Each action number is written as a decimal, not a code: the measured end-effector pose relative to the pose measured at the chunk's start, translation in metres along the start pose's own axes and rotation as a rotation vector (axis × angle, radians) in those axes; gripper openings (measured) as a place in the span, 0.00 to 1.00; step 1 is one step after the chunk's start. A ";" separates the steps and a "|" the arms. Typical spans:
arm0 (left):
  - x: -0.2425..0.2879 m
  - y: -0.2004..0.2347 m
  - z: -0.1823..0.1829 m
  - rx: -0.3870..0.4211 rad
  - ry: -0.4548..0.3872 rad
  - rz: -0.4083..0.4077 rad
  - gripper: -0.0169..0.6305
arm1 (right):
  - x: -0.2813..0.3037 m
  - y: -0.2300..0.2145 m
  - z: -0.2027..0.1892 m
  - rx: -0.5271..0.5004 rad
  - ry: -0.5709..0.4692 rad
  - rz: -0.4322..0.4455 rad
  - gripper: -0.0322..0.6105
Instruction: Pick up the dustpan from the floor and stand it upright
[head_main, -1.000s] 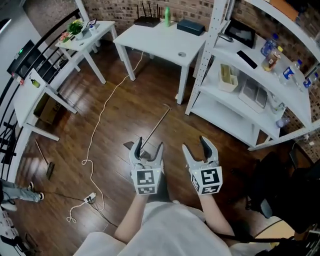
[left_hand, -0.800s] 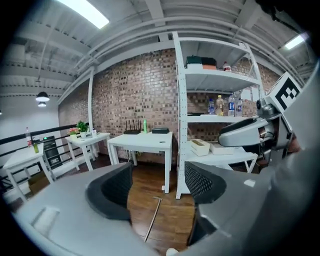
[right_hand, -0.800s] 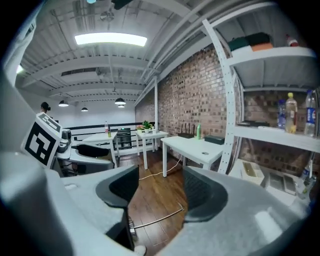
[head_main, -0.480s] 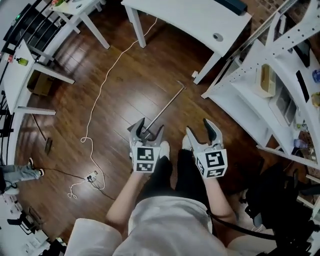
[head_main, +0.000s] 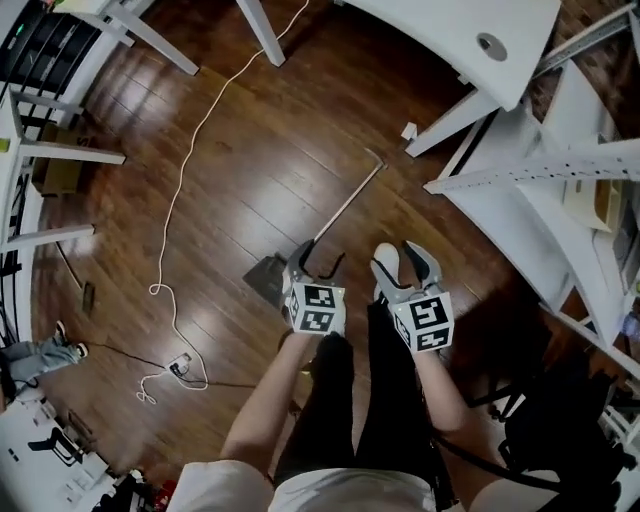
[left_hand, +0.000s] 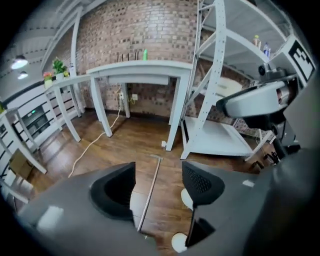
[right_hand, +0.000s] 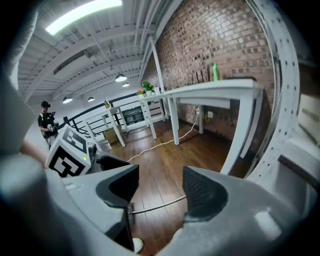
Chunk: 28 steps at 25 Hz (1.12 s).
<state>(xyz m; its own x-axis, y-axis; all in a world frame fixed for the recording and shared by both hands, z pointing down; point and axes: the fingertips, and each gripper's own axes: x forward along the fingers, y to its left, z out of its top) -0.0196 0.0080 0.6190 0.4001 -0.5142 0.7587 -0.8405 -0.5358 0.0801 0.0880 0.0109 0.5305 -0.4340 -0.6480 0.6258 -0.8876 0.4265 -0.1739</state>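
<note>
Task barely begun: dustpan (head_main: 268, 279) lies flat on floor (head_main: 240, 150), mid-boards, handle toward desk leg (head_main: 455, 118).
Left gripper (head_main: 320, 258) above handle base; jaws just closing a little, apart, handle between, ungripped.
Right gripper (head_main: 400, 256) beside it; jaws apart, empty.
Remaining: grasp, lift, stand upright.
Pan partly hidden behind left gripper; contact unclear.

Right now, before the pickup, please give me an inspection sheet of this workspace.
Surface: dark wooden floor.
Job's things: dustpan lying flat, long handle toward the white desk.
Clutter: nothing seen near the dustpan.
Grippers: left hand-held gripper open, jaws just closing a little, handle in line between them, ungripped; right hand-held gripper open, empty.
Cables: white cable and power strip left of dustpan.
Surroundings: white shelving on the right.
</note>
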 end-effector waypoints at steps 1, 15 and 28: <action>0.030 0.003 -0.023 -0.011 0.030 0.000 0.51 | 0.019 -0.011 -0.020 0.013 0.022 0.001 0.46; 0.385 0.013 -0.214 0.000 0.209 0.030 0.57 | 0.204 -0.096 -0.171 0.026 0.089 0.137 0.46; 0.467 0.017 -0.248 0.289 0.366 -0.090 0.18 | 0.203 -0.128 -0.171 -0.052 0.082 0.159 0.46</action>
<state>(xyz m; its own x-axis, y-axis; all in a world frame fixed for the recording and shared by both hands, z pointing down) 0.0620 -0.0751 1.1348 0.2677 -0.2154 0.9391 -0.6514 -0.7586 0.0117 0.1397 -0.0672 0.8102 -0.5523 -0.5171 0.6539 -0.7986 0.5532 -0.2371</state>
